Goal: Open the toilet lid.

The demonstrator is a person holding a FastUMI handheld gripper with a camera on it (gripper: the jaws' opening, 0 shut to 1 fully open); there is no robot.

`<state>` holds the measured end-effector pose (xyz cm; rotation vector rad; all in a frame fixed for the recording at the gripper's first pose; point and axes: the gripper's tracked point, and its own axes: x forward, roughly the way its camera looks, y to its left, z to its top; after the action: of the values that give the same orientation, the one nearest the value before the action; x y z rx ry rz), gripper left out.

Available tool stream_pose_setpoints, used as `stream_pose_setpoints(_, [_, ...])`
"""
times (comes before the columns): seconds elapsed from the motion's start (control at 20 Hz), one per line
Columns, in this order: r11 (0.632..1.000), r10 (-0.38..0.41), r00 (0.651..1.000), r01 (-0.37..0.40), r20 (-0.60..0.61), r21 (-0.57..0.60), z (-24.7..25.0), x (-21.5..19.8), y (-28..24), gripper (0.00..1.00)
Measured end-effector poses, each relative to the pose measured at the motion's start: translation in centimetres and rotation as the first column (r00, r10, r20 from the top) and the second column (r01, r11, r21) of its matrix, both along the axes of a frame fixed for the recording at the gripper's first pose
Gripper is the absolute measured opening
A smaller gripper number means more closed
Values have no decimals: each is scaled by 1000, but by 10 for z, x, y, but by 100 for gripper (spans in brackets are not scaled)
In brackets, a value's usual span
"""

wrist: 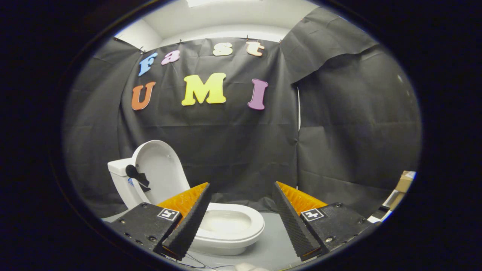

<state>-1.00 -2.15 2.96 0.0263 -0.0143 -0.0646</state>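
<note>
A small white toilet point(226, 226) stands on the grey floor just beyond my left finger. Its lid point(160, 171) is raised upright and leans back against the tank point(118, 169). The seat ring lies flat around the open bowl. A black piece point(136, 175) sticks out at the lid's left edge. My gripper point(241, 186) is open, its two ridged black and orange fingers point(190, 218) spread wide with nothing between them. The left finger overlaps the near left part of the bowl in view; the right finger stands clear of the toilet.
Black cloth walls close off the back and both sides. Cardboard boxes point(403, 184) and some clutter sit at the far right by the floor. Grey floor point(275, 244) stretches out right of the toilet.
</note>
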Motion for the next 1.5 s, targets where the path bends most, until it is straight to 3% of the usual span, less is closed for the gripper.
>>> stream_pose_setpoints(1.5, [1000,6,1000,-6,-14,-17,3,-3,3,100])
